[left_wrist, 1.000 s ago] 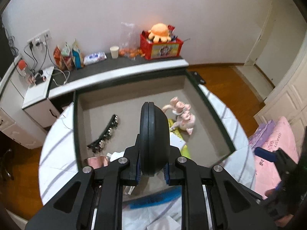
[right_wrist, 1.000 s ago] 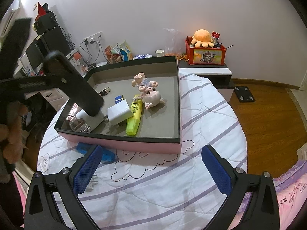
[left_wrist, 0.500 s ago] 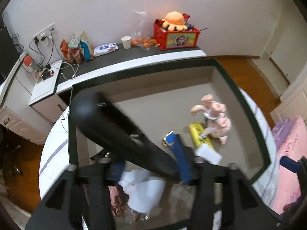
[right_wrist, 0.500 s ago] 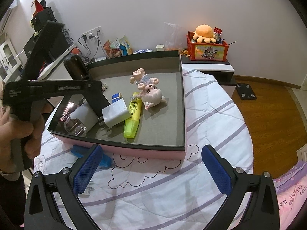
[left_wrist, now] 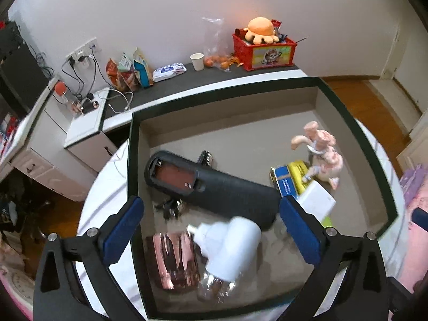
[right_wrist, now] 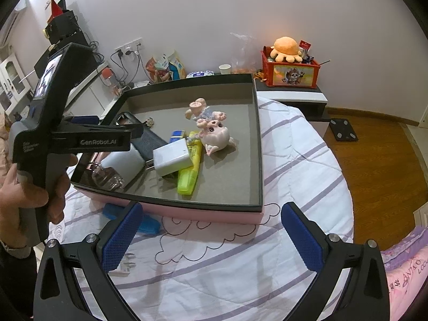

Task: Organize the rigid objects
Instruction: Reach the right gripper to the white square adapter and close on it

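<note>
A black remote-shaped object (left_wrist: 211,186) with its battery bay exposed lies in the dark-rimmed tray (left_wrist: 355,133), free of my open left gripper (left_wrist: 211,230) above it. Beside it lie a white-capped clear bottle (left_wrist: 230,246), a rose-gold case (left_wrist: 174,259), a white charger (right_wrist: 172,159), a yellow highlighter (right_wrist: 190,169), a blue box (left_wrist: 286,184), a pink doll (right_wrist: 211,129) and a black hair clip (left_wrist: 204,157). My right gripper (right_wrist: 211,236) is open and empty over the quilt, in front of the tray (right_wrist: 256,144).
A blue object (right_wrist: 128,218) and a white plug (right_wrist: 125,266) lie on the striped quilt (right_wrist: 294,165) by the tray's front left corner. Behind stands a low shelf with a red toy crate (right_wrist: 290,73), snack bags and a paper cup (right_wrist: 224,69).
My left gripper opened and let go of the black remote-shaped object, which now lies flat in the tray. The right gripper has barely moved.
</note>
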